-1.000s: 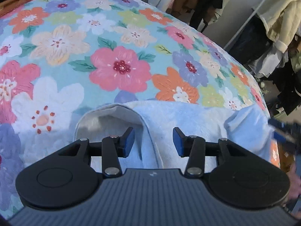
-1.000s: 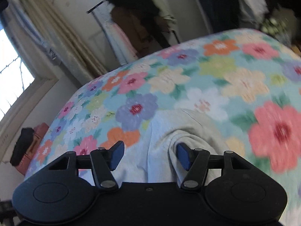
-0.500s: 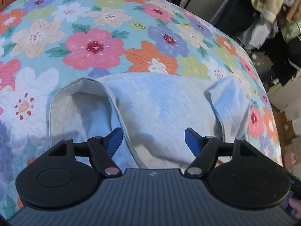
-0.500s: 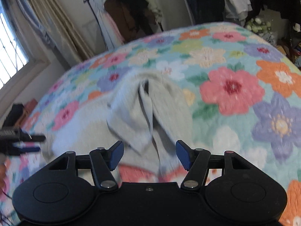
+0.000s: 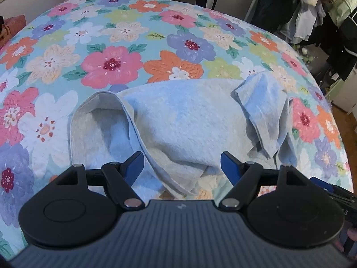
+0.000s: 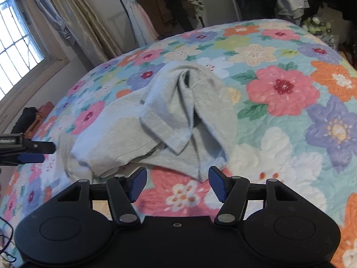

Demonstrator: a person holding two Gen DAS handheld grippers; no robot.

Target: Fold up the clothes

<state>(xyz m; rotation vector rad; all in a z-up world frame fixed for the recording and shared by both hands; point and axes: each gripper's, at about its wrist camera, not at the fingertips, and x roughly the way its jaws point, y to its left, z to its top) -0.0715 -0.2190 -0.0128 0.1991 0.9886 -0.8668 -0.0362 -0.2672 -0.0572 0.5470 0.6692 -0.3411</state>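
A light grey garment point(image 5: 185, 120) lies rumpled on the flowered bedspread point(image 5: 111, 64), both sleeves folded inward over the body. It also shows in the right wrist view point(image 6: 169, 120). My left gripper point(image 5: 181, 167) is open and empty, just above the garment's near edge. My right gripper point(image 6: 177, 184) is open and empty, hovering just short of the garment's folded sleeve end. The left gripper's fingers point(image 6: 33, 150) show at the left edge of the right wrist view, beside the garment's other end.
The bed fills most of both views. Clothes racks with hanging garments point(image 5: 312, 6) stand behind and to the right. A window point(image 6: 15, 42) with curtains is on the left wall. A brown bag point(image 6: 40, 116) sits beyond the bed's far left edge.
Both grippers have pulled back from the garment and risen. The left jaws have opened wider. The sleeves now lie folded inward on the body, let go.
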